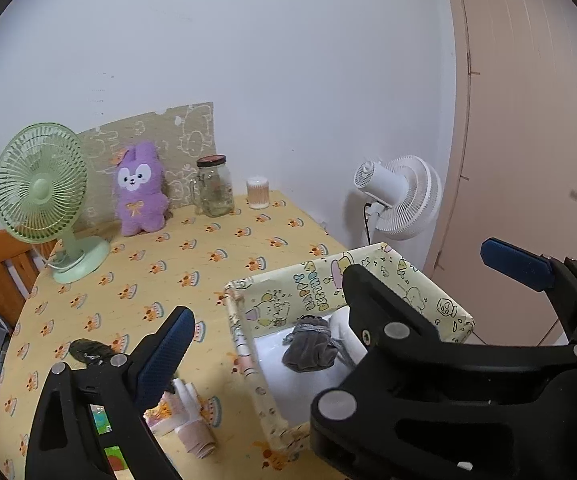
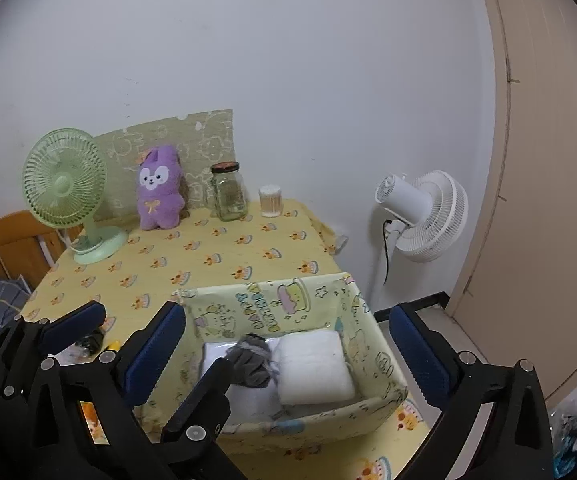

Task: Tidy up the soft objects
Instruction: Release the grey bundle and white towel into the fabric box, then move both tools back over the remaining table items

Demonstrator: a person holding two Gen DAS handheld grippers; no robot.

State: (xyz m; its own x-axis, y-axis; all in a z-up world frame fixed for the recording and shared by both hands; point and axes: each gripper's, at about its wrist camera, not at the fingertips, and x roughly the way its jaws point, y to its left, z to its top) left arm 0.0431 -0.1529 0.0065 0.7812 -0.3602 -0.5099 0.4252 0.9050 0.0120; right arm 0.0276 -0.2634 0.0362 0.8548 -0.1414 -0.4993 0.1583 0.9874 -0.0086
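A patterned storage box (image 1: 436,292) (image 2: 376,344) stands at the table's right front. Inside lie a grey drawstring pouch (image 1: 308,346) (image 2: 252,364) and a folded white towel (image 2: 314,372). My left gripper (image 1: 340,304) is open and empty, over the box's left side; its fingers also show in the right wrist view (image 2: 76,324). My right gripper (image 2: 288,356) is open and empty, straddling the box. A rolled pink and white cloth (image 1: 194,428) lies on the table left of the box. A purple plush rabbit (image 1: 140,190) (image 2: 158,194) leans at the back.
A green desk fan (image 1: 44,200) (image 2: 68,192), a glass jar (image 1: 214,186) (image 2: 228,192) and a cotton-swab tub (image 1: 257,192) (image 2: 270,200) stand at the back of the yellow tablecloth (image 1: 192,264). A dark object (image 1: 88,350) lies front left. A white floor fan (image 1: 404,196) (image 2: 428,216) stands at the right.
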